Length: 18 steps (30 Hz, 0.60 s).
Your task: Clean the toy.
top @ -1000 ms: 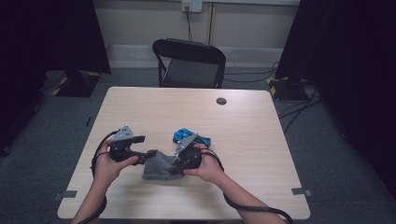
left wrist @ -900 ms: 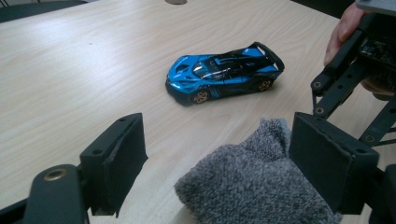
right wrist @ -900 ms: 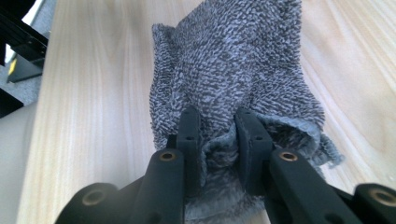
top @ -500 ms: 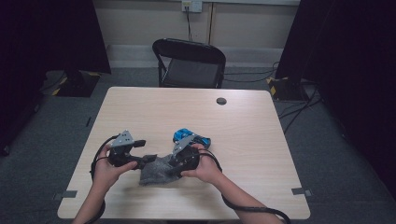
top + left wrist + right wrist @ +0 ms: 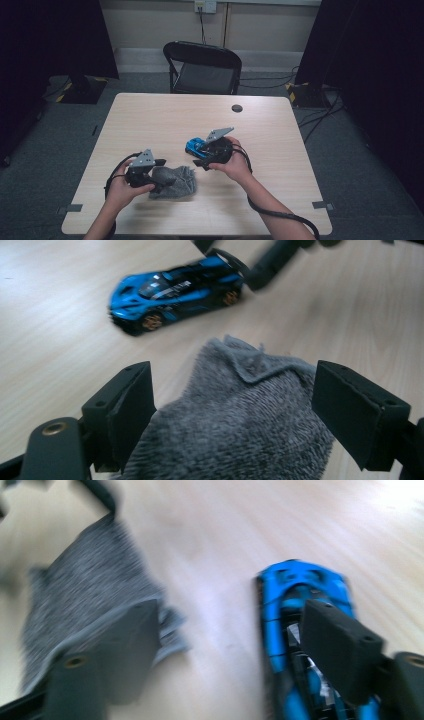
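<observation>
Left gripper (image 5: 235, 405) wide open over grey sock (image 5: 240, 425), gripping nothing | right gripper (image 5: 235, 645) just opened, empty | blue toy car (image 5: 196, 146) at sock's 1 o'clock | close slowly on sock's middle

We saw our left gripper (image 5: 235, 405) with both black jaws standing wide either side of a grey knitted cloth (image 5: 240, 425) on the pale wooden table (image 5: 50, 340). At eleven o'clock lay a blue toy car (image 5: 175, 290), the other gripper's (image 5: 265, 262) blurred black jaw at its one o'clock end.
</observation>
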Motion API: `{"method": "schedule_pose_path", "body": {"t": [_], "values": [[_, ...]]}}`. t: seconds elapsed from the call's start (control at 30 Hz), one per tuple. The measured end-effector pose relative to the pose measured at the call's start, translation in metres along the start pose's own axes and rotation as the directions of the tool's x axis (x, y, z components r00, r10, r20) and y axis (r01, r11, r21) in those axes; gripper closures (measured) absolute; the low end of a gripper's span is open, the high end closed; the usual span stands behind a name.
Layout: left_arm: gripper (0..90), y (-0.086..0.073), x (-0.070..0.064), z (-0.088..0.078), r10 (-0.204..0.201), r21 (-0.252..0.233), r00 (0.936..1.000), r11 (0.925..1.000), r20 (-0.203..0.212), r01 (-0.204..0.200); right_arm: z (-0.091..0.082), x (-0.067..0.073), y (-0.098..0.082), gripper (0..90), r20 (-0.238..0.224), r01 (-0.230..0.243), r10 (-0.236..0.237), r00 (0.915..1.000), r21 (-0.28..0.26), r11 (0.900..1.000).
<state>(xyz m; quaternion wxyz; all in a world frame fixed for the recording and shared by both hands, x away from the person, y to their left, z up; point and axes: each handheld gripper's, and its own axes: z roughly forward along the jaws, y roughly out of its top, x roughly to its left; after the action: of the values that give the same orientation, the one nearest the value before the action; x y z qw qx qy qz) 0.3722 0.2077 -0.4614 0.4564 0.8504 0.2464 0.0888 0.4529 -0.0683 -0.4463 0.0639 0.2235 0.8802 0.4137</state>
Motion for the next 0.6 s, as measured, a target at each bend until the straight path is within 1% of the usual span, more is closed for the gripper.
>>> {"method": "schedule_pose_path", "body": {"t": [0.03, 0.07, 0.17, 0.23, 0.27, 0.33, 0.37, 0.43, 0.53, 0.6], "values": [[16.9, -0.001, -0.001, 0.002, 0.005, 0.012, 1.0000, 0.9999, 0.005, -0.005, 0.002, -0.005, 0.002, 21.4, 0.017, -0.018, 0.018, 0.9997, -0.013, 1.000], [16.9, -0.002, -0.001, 0.003, 0.009, 0.025, 0.9999, 0.9996, 0.010, -0.010, 0.004, -0.009, 0.003, 20.2, 0.029, -0.023, 0.024, 0.9993, -0.013, 1.000], [17.4, -0.006, -0.002, 0.006, 0.019, 0.047, 0.9997, 0.9987, 0.017, -0.020, 0.013, -0.018, 0.006, 18.3, 0.065, -0.031, 0.031, 0.9974, 0.008, 0.999], [17.9, -0.007, -0.003, 0.007, 0.026, 0.063, 0.9995, 0.9976, 0.020, -0.027, 0.020, -0.024, 0.005, 18.3, 0.089, -0.049, 0.047, 0.9950, 0.020, 0.999], [17.9, -0.007, -0.003, 0.008, 0.031, 0.067, 0.9993, 0.9972, 0.018, -0.032, 0.023, -0.026, 0.004, 18.3, 0.089, -0.055, 0.052, 0.9947, 0.027, 0.998], [18.0, -0.008, -0.003, 0.009, 0.029, 0.070, 0.9993, 0.9970, 0.021, -0.031, 0.028, -0.029, 0.003, 18.2, 0.101, -0.051, 0.047, 0.9938, 0.036, 0.998], [18.1, -0.008, -0.003, 0.010, 0.035, 0.076, 0.9992, 0.9965, 0.022, -0.037, 0.030, -0.031, 0.002, 18.4, 0.101, -0.052, 0.047, 0.9937, 0.048, 0.997], [18.2, -0.010, -0.001, 0.011, 0.030, 0.079, 0.9993, 0.9964, 0.024, -0.032, 0.034, -0.034, -0.001, 18.6, 0.108, -0.048, 0.041, 0.9933, 0.063, 0.997], [18.7, -0.012, 0.001, 0.012, 0.019, 0.078, 0.9996, 0.9967, 0.022, -0.021, 0.038, -0.039, -0.006, 17.9, 0.106, -0.055, 0.047, 0.9932, 0.068, 0.996], [18.8, -0.012, 0.001, 0.012, 0.025, 0.084, 0.9995, 0.9961, 0.019, -0.026, 0.040, -0.042, -0.009, 18.3, 0.102, -0.060, 0.052, 0.9934, 0.076, 0.995]]}}
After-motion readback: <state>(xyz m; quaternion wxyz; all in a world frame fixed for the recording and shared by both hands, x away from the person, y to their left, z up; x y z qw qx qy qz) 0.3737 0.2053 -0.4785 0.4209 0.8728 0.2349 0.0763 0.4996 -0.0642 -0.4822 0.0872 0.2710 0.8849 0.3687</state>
